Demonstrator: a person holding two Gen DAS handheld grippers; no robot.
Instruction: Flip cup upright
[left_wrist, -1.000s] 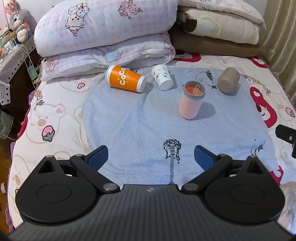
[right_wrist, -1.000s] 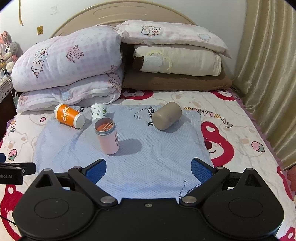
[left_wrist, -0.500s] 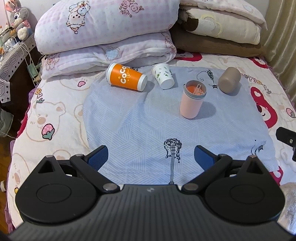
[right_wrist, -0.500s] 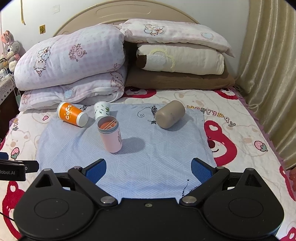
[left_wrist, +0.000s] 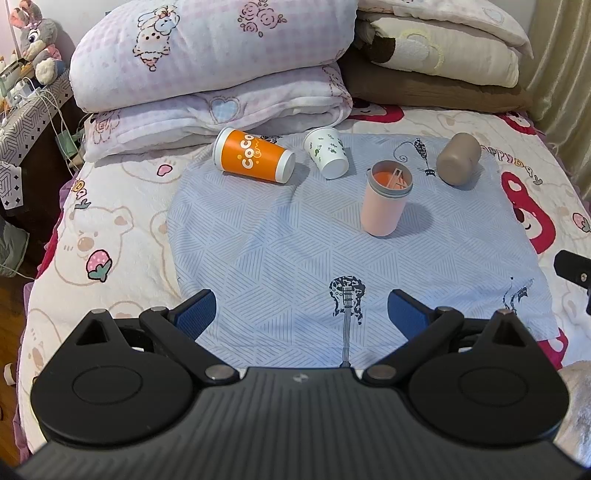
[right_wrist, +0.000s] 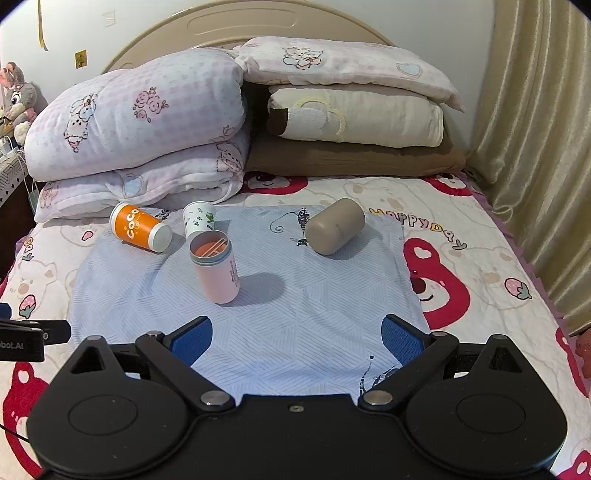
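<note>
Cartoon-bear bedding covers the wide bed (right_wrist: 480, 258) before me, with folded pink-checked quilts (right_wrist: 140, 122) stacked at 11 o'clock and cream and brown pillows (right_wrist: 354, 122) at 1 o'clock against the curved headboard. Over the middle of the bed lies a pale blue patterned cloth (left_wrist: 280, 258) with small guitar prints, and all four cups sit on it or at its far edge.

At 12 o'clock from my left gripper (left_wrist: 301, 312) the tall pink plastic cup with a grey rim (left_wrist: 384, 199) stands upright, mouth up, orange inside. At 11 o'clock the orange paper cup with white lettering (left_wrist: 253, 160) lies on its side, its white base pointing toward the pink cup. Just beside it, toward 12 o'clock, the small white paper cup with green leaf print (left_wrist: 327, 153) lies tipped over, its base facing me. At 1 o'clock the taupe matte rounded cup (left_wrist: 458, 158) lies on its side, well apart from the others; from my right gripper (right_wrist: 297, 334) it sits at 12 o'clock (right_wrist: 334, 230).

Both my grippers hover low over the near edge of the cloth, each with blue-padded fingers (left_wrist: 195, 310) spread wide and holding nothing. None of the cups touches either gripper.
</note>
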